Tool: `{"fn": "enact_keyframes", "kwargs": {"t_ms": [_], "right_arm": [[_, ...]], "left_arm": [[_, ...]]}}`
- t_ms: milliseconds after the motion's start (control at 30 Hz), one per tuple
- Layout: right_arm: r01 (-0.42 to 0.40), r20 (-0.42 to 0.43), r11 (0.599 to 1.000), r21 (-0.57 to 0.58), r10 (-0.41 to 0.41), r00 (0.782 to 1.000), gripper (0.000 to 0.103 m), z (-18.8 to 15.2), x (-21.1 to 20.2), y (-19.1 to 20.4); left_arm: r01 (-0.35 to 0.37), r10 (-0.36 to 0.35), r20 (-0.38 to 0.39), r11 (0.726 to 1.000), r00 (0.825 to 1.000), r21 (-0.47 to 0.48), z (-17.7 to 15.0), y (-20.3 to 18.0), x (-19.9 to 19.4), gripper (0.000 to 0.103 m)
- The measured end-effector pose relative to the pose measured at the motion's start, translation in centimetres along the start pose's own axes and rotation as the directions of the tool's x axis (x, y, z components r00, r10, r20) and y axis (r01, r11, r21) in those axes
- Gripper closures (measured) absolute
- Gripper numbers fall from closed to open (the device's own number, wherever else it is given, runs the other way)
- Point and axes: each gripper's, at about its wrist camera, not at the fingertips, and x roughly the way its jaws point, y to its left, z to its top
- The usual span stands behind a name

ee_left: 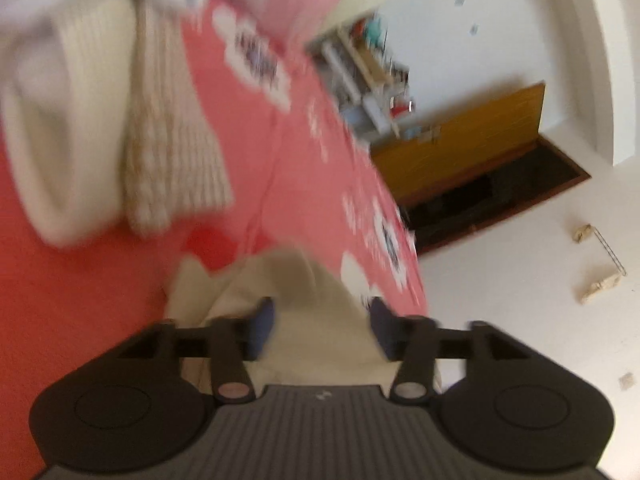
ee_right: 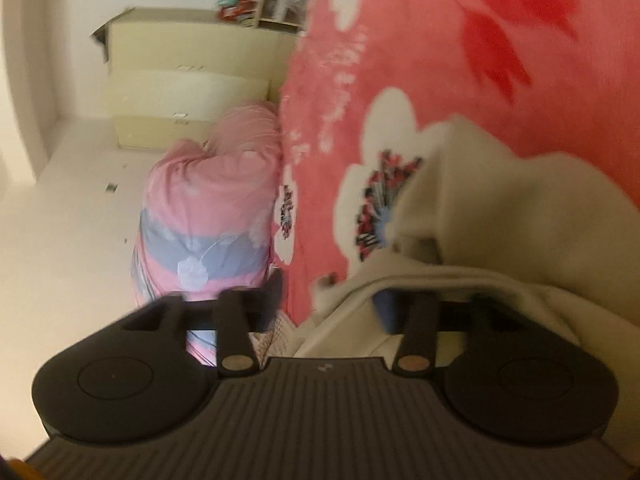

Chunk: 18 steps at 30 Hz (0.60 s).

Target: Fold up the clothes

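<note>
A cream knitted garment lies on a red flowered blanket [ee_left: 328,168]. In the left wrist view its ribbed part [ee_left: 172,152] lies at the upper left and a smooth cream fold [ee_left: 304,312] runs between the fingers of my left gripper [ee_left: 320,324], whose jaws stand apart with the cloth between them. In the right wrist view the cream garment [ee_right: 500,216] covers the lower right and drapes over the right finger of my right gripper [ee_right: 328,300], whose jaws also stand apart. Both views are blurred.
The red blanket [ee_right: 440,60] covers a bed. A pink and grey bundle [ee_right: 208,208] sits by the bed's edge. A pale drawer unit [ee_right: 180,80] and shelves [ee_left: 360,76] stand by the white floor. A wooden cabinet [ee_left: 460,144] stands beyond the bed.
</note>
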Motion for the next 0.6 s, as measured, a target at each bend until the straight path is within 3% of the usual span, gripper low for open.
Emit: {"fn": "enact_keyframes", "kwargs": {"t_ms": [133, 300, 467, 600], "right_arm": [[0.048, 0.02, 0.993, -0.111, -0.046, 0.999, 0.035, 0.1, -2.4, 3.8], [0.063, 0.191, 0.965, -0.253, -0.014, 0.982, 0.034, -1.7, -7.7, 6.7], [0.109, 0.228, 0.928, -0.355, -0.027, 0.973, 0.029, -7.1, -13.6, 4.6], [0.159, 0.132, 0.969, -0.19, -0.136, 0.982, 0.028, -11.9, -15.4, -2.2]], "left_arm": [[-0.021, 0.022, 0.06, 1.0, 0.998, -0.017, 1.0, -1.3, -3.1, 0.047], [-0.042, 0.042, 0.01, 0.999, 0.999, 0.003, -3.1, -1.0, -7.8, 0.04], [-0.061, 0.062, -0.046, 0.998, 0.997, 0.027, -7.4, -0.6, -12.6, 0.039], [-0.075, 0.079, -0.091, 0.996, 0.993, 0.047, -10.9, -0.3, -16.4, 0.034]]}}
